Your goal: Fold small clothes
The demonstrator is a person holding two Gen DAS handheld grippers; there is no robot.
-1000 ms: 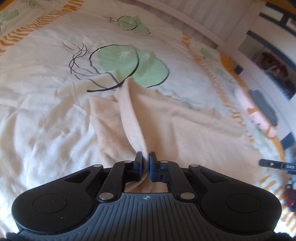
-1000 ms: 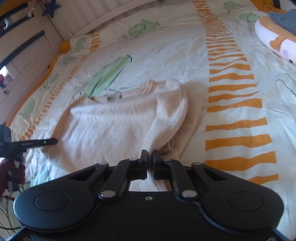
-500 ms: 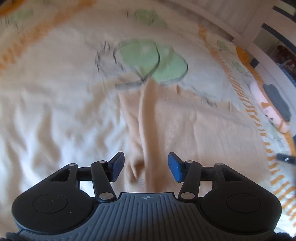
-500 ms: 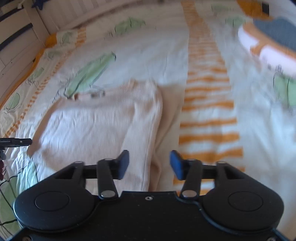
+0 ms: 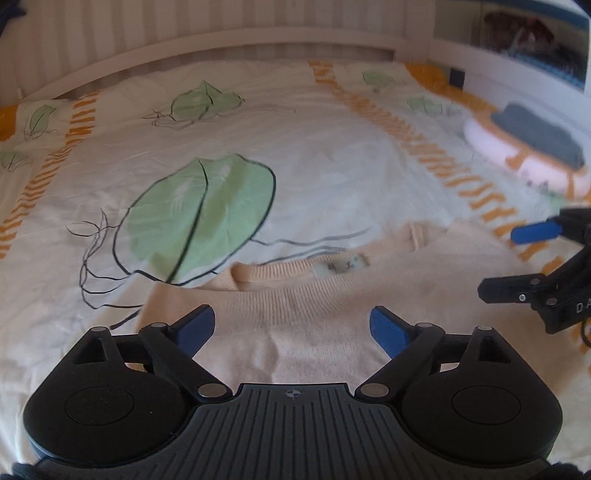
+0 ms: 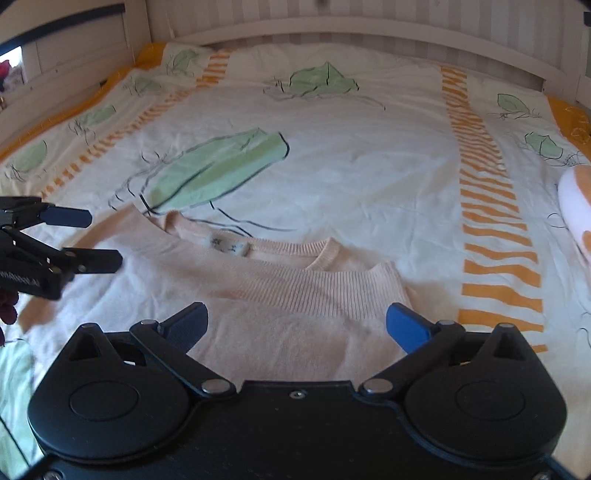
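The sweater (image 6: 280, 295) lies flat on the bedspread (image 6: 369, 177), neckline and label (image 6: 227, 246) toward the headboard (image 6: 332, 29), a ribbed edge folded across just below the collar. My left gripper (image 5: 291, 326) and right gripper (image 6: 295, 325) hang over it side by side, jaws of both opening wide, cloth beneath them but nothing pinched. I judge the main risk to be a careless regrasp: pads that catch only the top layer would drag the fold askew, and a bite too deep could take up bedspread as well. The two tools stand near each other, so a crossing reach could knock them together. The sweater's lower part is hidden behind both gripper bodies, so I cannot tell how the sleeves or hem lie. The pillow (image 5: 524, 155) at the right edge is blurred and cut off, and a dark item rests on it that I cannot identify.
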